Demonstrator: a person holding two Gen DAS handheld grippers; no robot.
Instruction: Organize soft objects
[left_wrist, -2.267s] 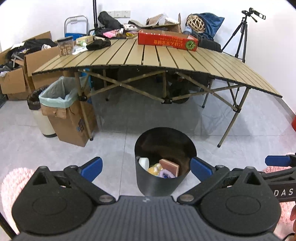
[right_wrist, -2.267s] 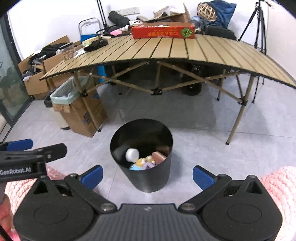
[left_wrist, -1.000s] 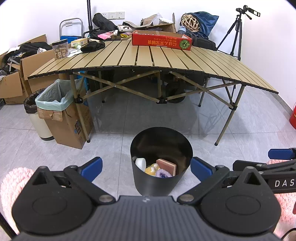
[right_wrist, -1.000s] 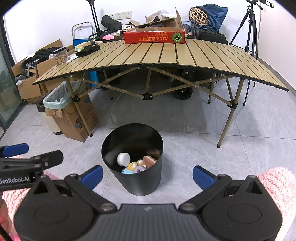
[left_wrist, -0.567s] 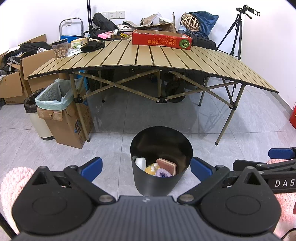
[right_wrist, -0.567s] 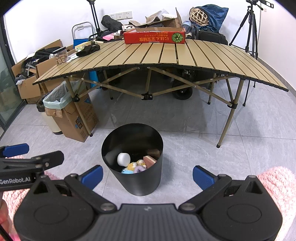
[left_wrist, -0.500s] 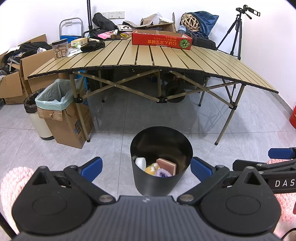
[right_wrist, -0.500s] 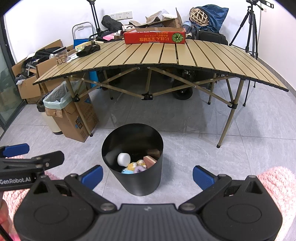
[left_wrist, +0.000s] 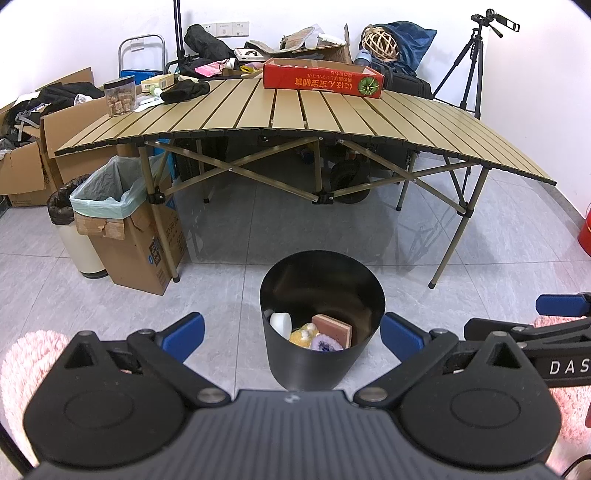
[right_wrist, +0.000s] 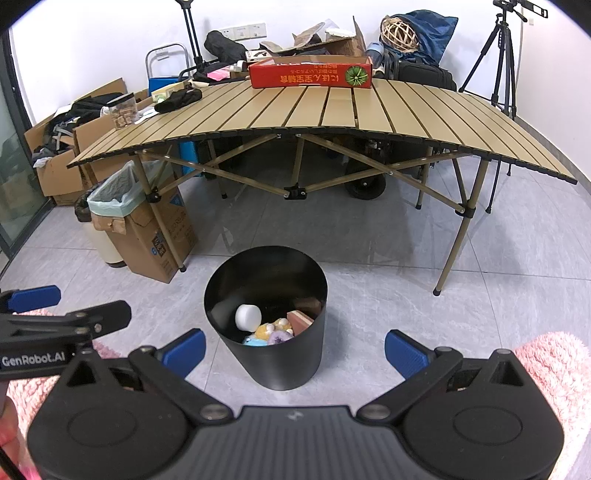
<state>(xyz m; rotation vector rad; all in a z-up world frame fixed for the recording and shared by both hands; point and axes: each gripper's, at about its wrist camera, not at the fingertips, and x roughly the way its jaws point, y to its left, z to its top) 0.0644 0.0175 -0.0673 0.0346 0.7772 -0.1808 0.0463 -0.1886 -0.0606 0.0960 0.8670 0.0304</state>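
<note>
A black round bin (left_wrist: 321, 363) stands on the tiled floor in front of both grippers. Inside it lie a white cylinder (left_wrist: 280, 323), a pink-brown block (left_wrist: 331, 329), a yellow plush (left_wrist: 303, 335) and a purple soft item (left_wrist: 325, 344). My left gripper (left_wrist: 291, 332) is open and empty, hovering short of the bin. My right gripper (right_wrist: 295, 351) is also open and empty, with the same bin (right_wrist: 266, 354) ahead and slightly left. Each gripper shows at the edge of the other's view.
A slatted folding table (left_wrist: 332, 118) stands behind the bin and carries a red box (left_wrist: 321, 79) and clutter. A bag-lined cardboard box (left_wrist: 125, 229) and a white can (left_wrist: 79, 247) stand at the left. A pink fluffy rug (right_wrist: 554, 362) lies under the grippers, and a tripod (left_wrist: 476, 55) stands far right.
Both views tilted and shifted slightly between the earliest frames and one second ago. Nothing has moved since; both grippers stay open and empty.
</note>
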